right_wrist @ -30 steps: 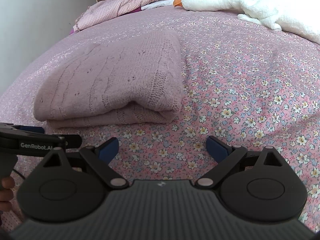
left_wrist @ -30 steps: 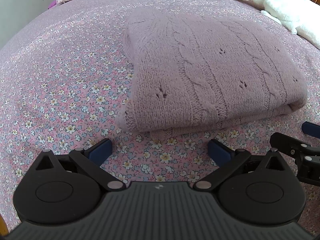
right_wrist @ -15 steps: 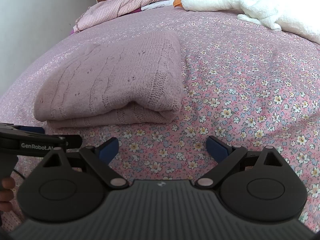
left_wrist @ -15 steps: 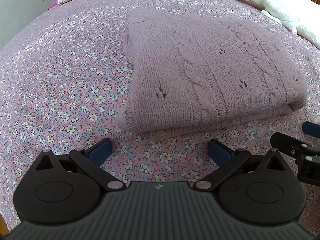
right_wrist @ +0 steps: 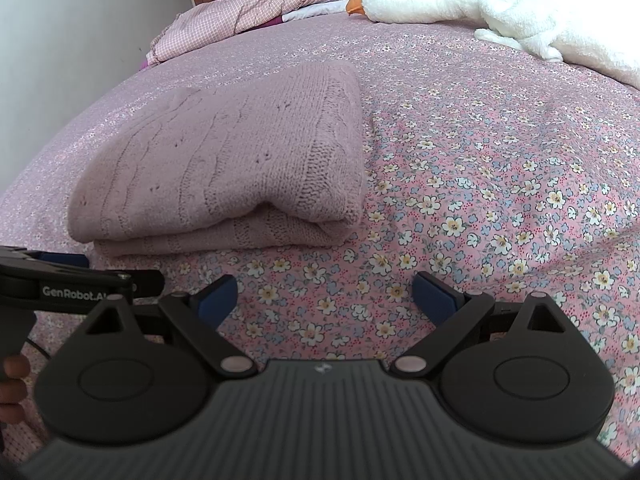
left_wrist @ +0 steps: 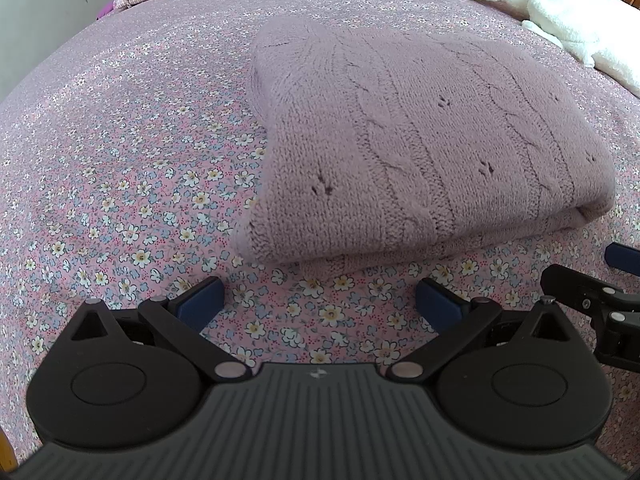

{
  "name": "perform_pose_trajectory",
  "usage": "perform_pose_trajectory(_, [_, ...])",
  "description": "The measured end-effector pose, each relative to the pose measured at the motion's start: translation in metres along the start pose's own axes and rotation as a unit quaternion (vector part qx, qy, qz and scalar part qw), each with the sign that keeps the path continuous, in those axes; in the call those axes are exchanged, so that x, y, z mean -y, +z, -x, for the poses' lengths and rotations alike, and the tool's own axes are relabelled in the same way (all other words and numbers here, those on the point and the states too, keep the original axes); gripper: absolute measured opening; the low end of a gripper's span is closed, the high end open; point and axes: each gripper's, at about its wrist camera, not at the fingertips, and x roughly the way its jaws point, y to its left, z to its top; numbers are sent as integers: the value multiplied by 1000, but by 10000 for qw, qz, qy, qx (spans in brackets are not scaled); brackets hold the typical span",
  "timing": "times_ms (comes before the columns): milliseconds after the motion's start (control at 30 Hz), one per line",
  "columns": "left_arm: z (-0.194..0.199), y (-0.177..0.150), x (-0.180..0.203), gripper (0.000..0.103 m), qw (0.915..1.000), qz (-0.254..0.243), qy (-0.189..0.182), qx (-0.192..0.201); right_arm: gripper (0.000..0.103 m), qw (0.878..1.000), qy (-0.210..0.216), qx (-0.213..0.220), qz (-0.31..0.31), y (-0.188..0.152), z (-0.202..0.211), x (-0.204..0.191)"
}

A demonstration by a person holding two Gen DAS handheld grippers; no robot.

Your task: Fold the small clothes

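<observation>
Left wrist view: I'm hovering both grippers, left gripper (left_wrist: 318,300) and right gripper (right_wrist: 324,294), jaws apart, near the folded sweater (left_wrist: 420,152); folding looks finished, next probably withdrawing.

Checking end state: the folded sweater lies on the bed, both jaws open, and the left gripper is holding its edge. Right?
Not quite. The left gripper holds nothing: the left wrist view shows its open jaws short of the sweater. The rest is right.

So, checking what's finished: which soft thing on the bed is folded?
The mauve knitted sweater, stacked in flat layers near both open hand-held grippers; the white plush goose just lies stretched out.
</observation>
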Motion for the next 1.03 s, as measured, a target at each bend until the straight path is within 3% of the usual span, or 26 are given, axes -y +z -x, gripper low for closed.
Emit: perform_pose_trajectory(1033, [-1,1,-2,103,10000,-3,14,-4,97,10000,-23,10,6,0,1,-2])
